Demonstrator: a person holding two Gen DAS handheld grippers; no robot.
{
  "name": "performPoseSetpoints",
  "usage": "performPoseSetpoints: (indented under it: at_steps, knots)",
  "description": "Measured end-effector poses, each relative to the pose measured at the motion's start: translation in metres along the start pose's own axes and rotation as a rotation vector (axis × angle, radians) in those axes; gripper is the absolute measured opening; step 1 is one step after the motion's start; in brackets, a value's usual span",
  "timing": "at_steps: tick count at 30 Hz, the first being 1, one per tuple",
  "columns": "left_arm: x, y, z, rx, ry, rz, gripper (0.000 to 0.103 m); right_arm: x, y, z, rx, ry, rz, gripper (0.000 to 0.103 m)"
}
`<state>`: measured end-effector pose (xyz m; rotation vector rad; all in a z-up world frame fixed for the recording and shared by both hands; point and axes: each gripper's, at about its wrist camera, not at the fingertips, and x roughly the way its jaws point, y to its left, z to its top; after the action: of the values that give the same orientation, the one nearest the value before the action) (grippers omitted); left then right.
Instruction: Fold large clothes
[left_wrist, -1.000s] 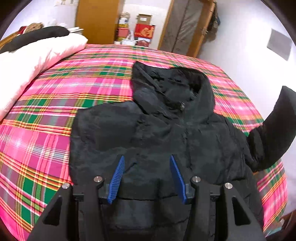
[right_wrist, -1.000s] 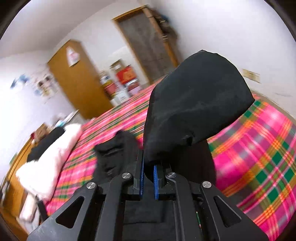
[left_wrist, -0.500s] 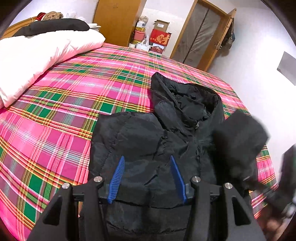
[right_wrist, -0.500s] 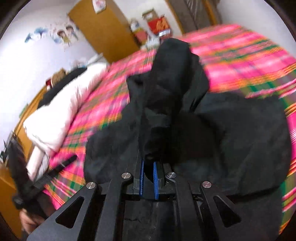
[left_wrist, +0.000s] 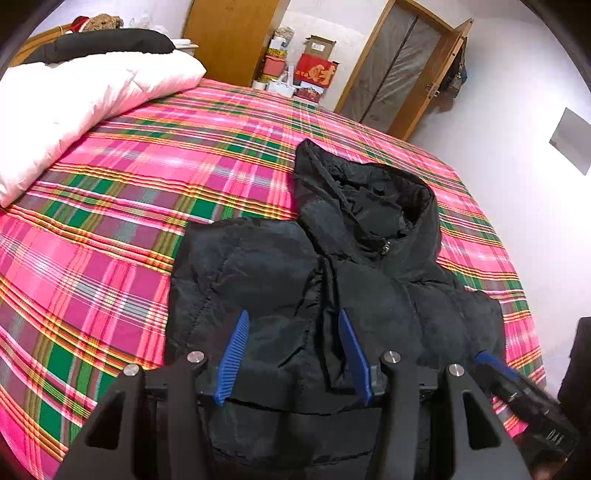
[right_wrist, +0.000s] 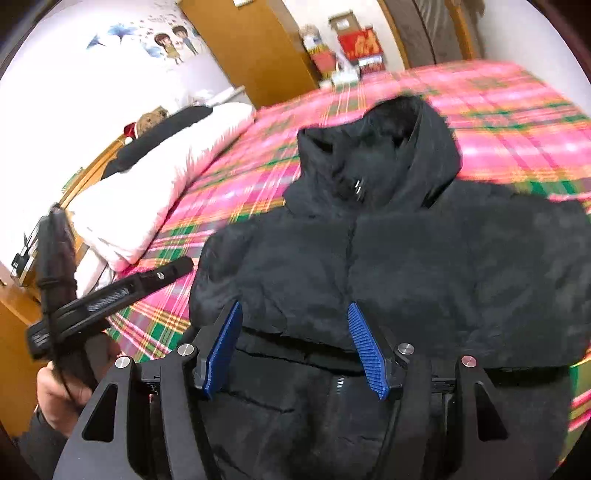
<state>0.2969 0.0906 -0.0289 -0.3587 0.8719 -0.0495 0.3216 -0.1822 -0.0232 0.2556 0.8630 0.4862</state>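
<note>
A black hooded puffer jacket (left_wrist: 332, 295) lies front up on the plaid bed, hood (left_wrist: 369, 192) toward the far side, both sleeves folded in over the chest. It also shows in the right wrist view (right_wrist: 406, 258). My left gripper (left_wrist: 293, 317) is open and empty above the jacket's lower body. My right gripper (right_wrist: 293, 310) is open and empty above the folded sleeves. The right gripper also appears at the lower right of the left wrist view (left_wrist: 517, 387), and the left gripper at the left of the right wrist view (right_wrist: 122, 291).
The bed has a pink, green and yellow plaid sheet (left_wrist: 129, 221). A white duvet (left_wrist: 74, 107) with a black garment on it lies at the far left. Boxes (left_wrist: 314, 70), a wardrobe and a door stand beyond the bed.
My right gripper carried the right sleeve over the jacket's chest, laid it down and opened. The left gripper stayed open over the jacket's lower body.
</note>
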Motion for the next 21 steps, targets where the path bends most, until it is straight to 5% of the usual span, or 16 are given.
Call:
performPoseSetpoints:
  at_steps: [7,9,10,13,21]
  knots:
    - [0.045,-0.006,-0.010,-0.037,0.189,-0.105,0.053,-0.043,-0.094,-0.005,0.177,-0.086,-0.203,0.060]
    - [0.052,-0.011,-0.010,-0.022,0.190,-0.092,0.053,-0.058,-0.125,-0.004,0.213,-0.123,-0.271,0.049]
    - [0.055,-0.014,-0.010,-0.006,0.182,-0.079,0.053,-0.063,-0.135,-0.003,0.219,-0.126,-0.296,0.038]
    - [0.056,-0.022,-0.011,0.016,0.144,-0.050,0.053,-0.060,-0.158,0.004,0.221,-0.117,-0.334,0.030]
    - [0.030,-0.040,-0.006,0.082,-0.048,-0.064,0.051,0.031,-0.149,-0.015,0.015,0.076,-0.342,0.028]
